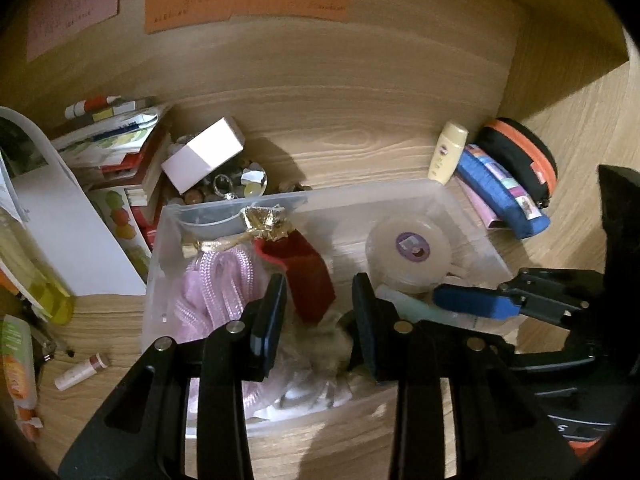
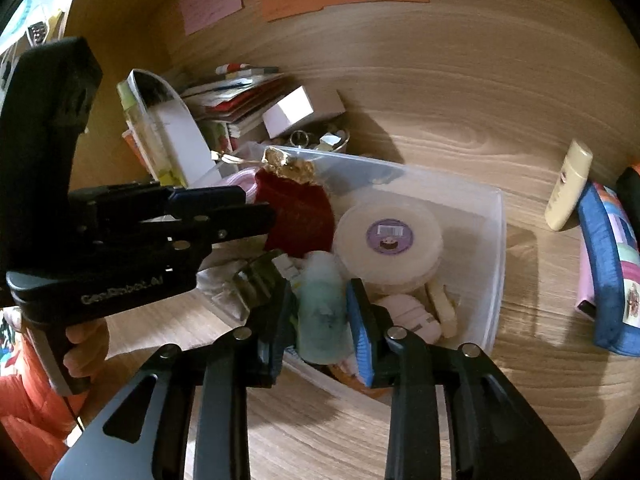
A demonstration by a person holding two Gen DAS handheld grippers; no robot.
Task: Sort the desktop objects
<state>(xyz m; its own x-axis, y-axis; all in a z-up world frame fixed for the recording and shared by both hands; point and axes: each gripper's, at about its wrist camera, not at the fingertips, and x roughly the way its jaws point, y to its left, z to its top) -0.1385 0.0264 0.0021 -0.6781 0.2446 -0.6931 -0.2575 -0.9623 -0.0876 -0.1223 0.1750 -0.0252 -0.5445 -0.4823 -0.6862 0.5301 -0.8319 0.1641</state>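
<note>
A clear plastic bin (image 1: 472, 216) (image 2: 494, 240) stands on the wooden desk. It holds a red velvet pouch (image 1: 308, 272) (image 2: 300, 216) with gold trim, pink cord (image 1: 216, 292), a round white container (image 1: 408, 246) (image 2: 390, 236) with a purple label, and a pale green tube (image 2: 322, 308) (image 1: 416, 308). My left gripper (image 1: 320, 304) (image 2: 256, 204) is open over the bin, above a fuzzy brownish thing (image 1: 324, 344). My right gripper (image 2: 320, 300) (image 1: 468, 306) has its fingers on both sides of the pale green tube, apparently shut on it.
A yellow bottle (image 1: 448, 152) (image 2: 568, 184), a blue pencil case (image 1: 500, 192) (image 2: 608, 272) and a black-orange pouch (image 1: 524, 160) lie right of the bin. A white box (image 1: 204, 154) (image 2: 296, 112), trinkets, books (image 1: 120, 148) and a lip balm (image 1: 82, 372) lie to the left.
</note>
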